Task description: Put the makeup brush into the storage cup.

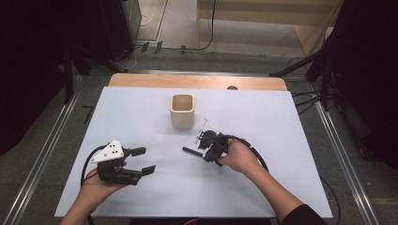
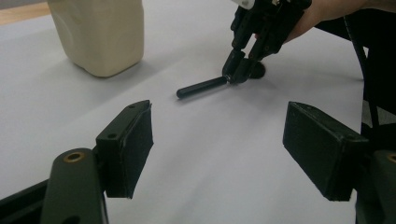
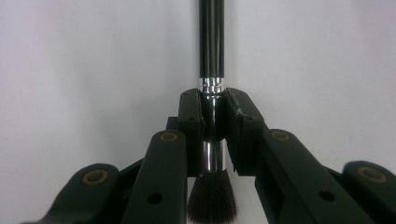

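We have the right claw clamped on the brush at its metal collar; the brush lies on the table just right of the cup. The left claw waits wide, left of the cup. Grasp done; lifting and dropping it into the cup likely remain

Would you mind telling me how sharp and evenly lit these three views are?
High view: table bright, surroundings dark. Left gripper view: cup and brush slightly soft. Right gripper view: glare streak on the brush's metal ferrule, bristles blurred, right gripper sharp.
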Action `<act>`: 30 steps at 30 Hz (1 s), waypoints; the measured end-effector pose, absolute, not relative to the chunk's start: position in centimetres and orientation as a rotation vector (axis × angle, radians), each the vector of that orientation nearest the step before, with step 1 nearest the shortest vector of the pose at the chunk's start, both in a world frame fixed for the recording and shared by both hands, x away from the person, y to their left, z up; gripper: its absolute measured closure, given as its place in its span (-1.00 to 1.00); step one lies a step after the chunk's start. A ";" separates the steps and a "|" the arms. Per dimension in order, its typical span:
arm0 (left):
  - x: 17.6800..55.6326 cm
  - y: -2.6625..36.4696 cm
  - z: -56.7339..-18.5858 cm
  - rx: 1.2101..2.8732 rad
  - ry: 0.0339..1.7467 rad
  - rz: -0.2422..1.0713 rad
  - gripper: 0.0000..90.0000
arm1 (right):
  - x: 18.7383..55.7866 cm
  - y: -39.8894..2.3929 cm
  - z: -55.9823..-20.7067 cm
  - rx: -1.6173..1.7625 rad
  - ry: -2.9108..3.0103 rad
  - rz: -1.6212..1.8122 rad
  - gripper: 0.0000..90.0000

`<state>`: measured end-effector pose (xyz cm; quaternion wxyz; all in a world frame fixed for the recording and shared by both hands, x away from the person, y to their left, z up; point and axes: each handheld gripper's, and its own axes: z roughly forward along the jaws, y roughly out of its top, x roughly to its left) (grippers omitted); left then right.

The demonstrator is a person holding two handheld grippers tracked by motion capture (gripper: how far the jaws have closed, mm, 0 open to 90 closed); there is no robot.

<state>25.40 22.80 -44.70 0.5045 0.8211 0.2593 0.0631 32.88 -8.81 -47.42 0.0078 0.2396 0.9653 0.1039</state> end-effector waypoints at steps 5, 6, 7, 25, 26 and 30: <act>25.4 22.8 -44.7 1.983 0.631 0.145 -0.45 | 33.1 -9.9 -46.6 0.821 3.002 0.457 0.76; 25.4 22.8 -44.7 1.985 0.633 0.142 -0.45 | 33.1 -10.1 -46.5 0.831 3.000 0.479 0.76; 25.5 22.7 -44.7 1.987 0.638 0.147 -0.45 | 33.0 -10.3 -46.3 0.847 2.994 0.503 0.76; 26.0 22.1 -44.6 1.980 0.654 0.118 -0.47 | 29.9 -13.9 -44.1 0.865 2.890 0.921 0.76; 26.1 22.1 -44.6 1.980 0.655 0.120 -0.48 | 29.7 -14.2 -44.0 0.873 2.877 0.960 0.76; 26.5 22.0 -44.5 1.970 0.666 0.115 -0.48 | 30.0 -14.6 -44.3 0.850 2.859 1.037 0.76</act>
